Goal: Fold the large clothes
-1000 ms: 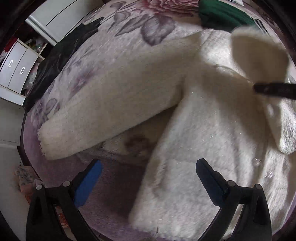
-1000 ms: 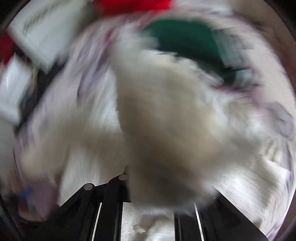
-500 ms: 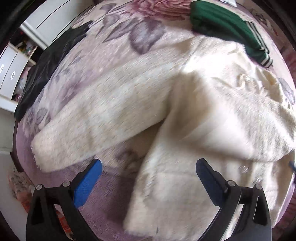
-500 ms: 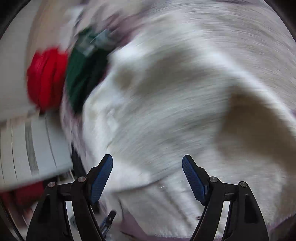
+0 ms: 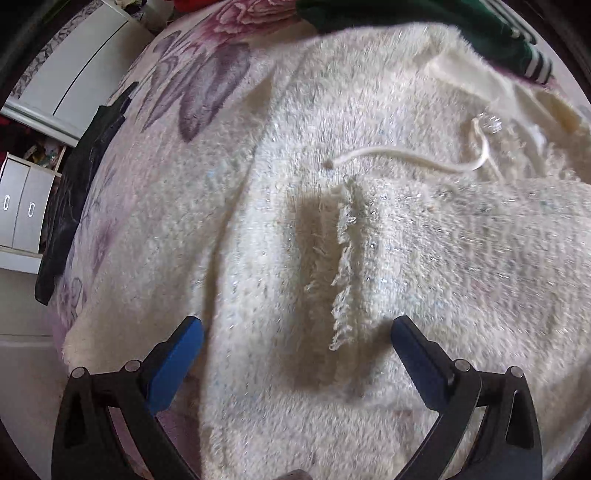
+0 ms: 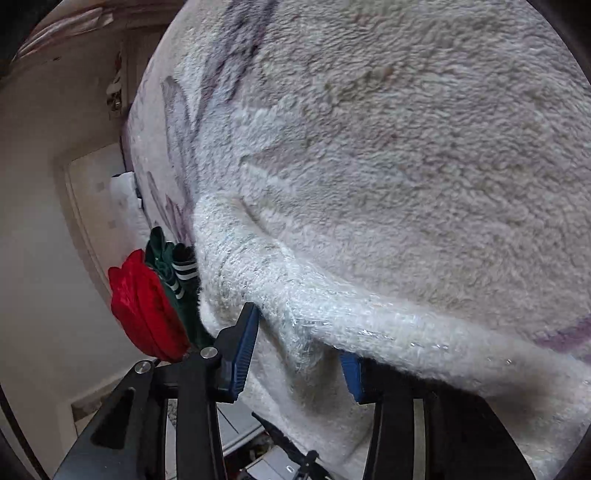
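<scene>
Left gripper point(image 5: 295, 358): jaws wide, holding nothing, poised above the sweater point(image 5: 369, 240). Right gripper point(image 6: 299, 350): jaws apart, a thick sweater fold lying between the pads; grip not closed.

Sweater: cream, fuzzy, spread on a floral bedspread point(image 5: 192, 74). Fringed cuff point(image 5: 343, 273) of one sleeve lies across the body just beyond the left jaws; the other sleeve runs near-left. Cord point(image 5: 406, 158) loose on the chest, further out.

Beyond: green garment point(image 5: 480, 26) far right; black garment point(image 5: 74, 192) left; red garment point(image 6: 144, 306) at the bed edge.

Risks: folded sleeve could slide open if the body is dragged; fringe or cord could snag a pad.
</scene>
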The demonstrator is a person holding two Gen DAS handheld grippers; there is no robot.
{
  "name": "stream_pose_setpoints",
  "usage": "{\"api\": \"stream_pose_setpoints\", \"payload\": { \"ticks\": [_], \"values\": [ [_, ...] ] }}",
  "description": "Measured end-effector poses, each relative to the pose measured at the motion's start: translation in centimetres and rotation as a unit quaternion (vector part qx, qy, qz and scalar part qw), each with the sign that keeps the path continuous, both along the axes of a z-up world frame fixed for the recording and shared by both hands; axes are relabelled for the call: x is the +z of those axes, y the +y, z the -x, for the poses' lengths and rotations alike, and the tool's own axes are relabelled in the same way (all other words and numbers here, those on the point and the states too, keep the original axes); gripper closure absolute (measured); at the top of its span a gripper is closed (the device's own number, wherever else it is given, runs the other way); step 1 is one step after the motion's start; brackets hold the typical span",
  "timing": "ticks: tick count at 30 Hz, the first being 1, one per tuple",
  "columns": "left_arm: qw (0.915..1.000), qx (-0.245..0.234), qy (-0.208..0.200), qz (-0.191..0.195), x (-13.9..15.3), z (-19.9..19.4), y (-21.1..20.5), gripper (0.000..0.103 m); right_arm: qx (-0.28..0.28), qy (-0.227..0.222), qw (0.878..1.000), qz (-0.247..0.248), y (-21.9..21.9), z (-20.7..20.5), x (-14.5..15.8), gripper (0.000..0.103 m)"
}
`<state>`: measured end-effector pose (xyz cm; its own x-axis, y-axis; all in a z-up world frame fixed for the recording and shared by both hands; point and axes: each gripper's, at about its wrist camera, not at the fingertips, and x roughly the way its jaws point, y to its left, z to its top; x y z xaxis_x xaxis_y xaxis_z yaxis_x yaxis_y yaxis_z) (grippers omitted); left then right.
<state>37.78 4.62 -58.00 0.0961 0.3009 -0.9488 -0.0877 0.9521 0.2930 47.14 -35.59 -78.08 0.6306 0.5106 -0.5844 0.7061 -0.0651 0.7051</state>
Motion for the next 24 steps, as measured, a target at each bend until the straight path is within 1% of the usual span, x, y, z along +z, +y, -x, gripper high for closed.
{"api": "stream_pose_setpoints", "payload": {
  "ticks": [2,4,6,8,9,11,13,14,15,16,17,18,20,22,23,24],
  "values": [
    [1.0000,0.007,0.005,-0.001,-1.5,-0.5,0.4,0.000,0.032,0.018,0.999,0.002,0.2,0.0,0.0,0.058],
    [0.9997,0.021,0.000,0.009,-1.8,-0.8,1.0,0.000,0.076,0.029,0.997,0.017,0.4,-0.1,0.7,0.053],
    [0.9992,0.034,-0.008,0.019,-0.9,-1.0,1.5,0.000,0.118,0.041,0.991,0.042,1.9,-0.9,2.0,0.043],
    [0.9978,0.055,-0.024,0.029,1.0,-0.2,2.8,0.000,0.165,0.040,0.983,0.067,3.5,-1.6,3.8,0.042],
    [0.9965,0.067,-0.031,0.039,1.8,0.4,3.6,0.000,0.194,0.041,0.977,0.082,4.6,-2.0,4.4,0.042],
    [0.9920,0.104,-0.042,0.057,3.8,2.3,6.3,0.000,0.235,0.039,0.966,0.098,7.0,-2.6,5.7,0.042],
    [0.9836,0.155,-0.049,0.078,5.5,5.0,10.1,0.000,0.280,0.041,0.952,0.113,10.5,-3.3,7.4,0.042],
    [0.9772,0.188,-0.050,0.085,6.0,6.7,12.4,0.000,0.304,0.040,0.944,0.118,12.6,-3.7,7.8,0.042],
    [0.9679,0.226,-0.047,0.099,6.3,8.5,15.0,0.000,0.322,0.039,0.938,0.120,14.7,-4.7,5.6,0.042],
    [0.9561,0.265,-0.045,0.117,6.2,10.4,17.6,0.000,0.337,0.040,0.933,0.123,16.3,-3.8,5.4,0.042],
    [0.9403,0.310,-0.043,0.134,6.0,12.5,20.4,0.000,0.353,0.043,0.926,0.125,18.0,-3.6,5.2,0.042],
    [0.9219,0.353,-0.046,0.154,5.5,14.7,23.1,0.000,0.363,0.047,0.922,0.125,18.8,-2.8,4.1,0.042],
    [0.8887,0.418,-0.052,0.182,3.7,18.6,27.6,0.000,0.379,0.055,0.915,0.123,21.7,-2.5,3.6,0.042],
    [0.8592,0.468,-0.067,0.196,2.1,21.5,31.4,0.002,0.389,0.068,0.908,0.138,24.0,-2.2,3.1,0.042],
    [0.8459,0.487,-0.083,0.200,1.4,22.7,33.1,0.009,0.392,0.074,0.905,0.149,24.8,-1.9,2.9,0.042],
    [0.8369,0.501,-0.094,0.198,0.9,23.5,34.5,0.013,0.395,0.078,0.901,0.162,25.6,-1.8,2.7,0.042]
  ]
}}
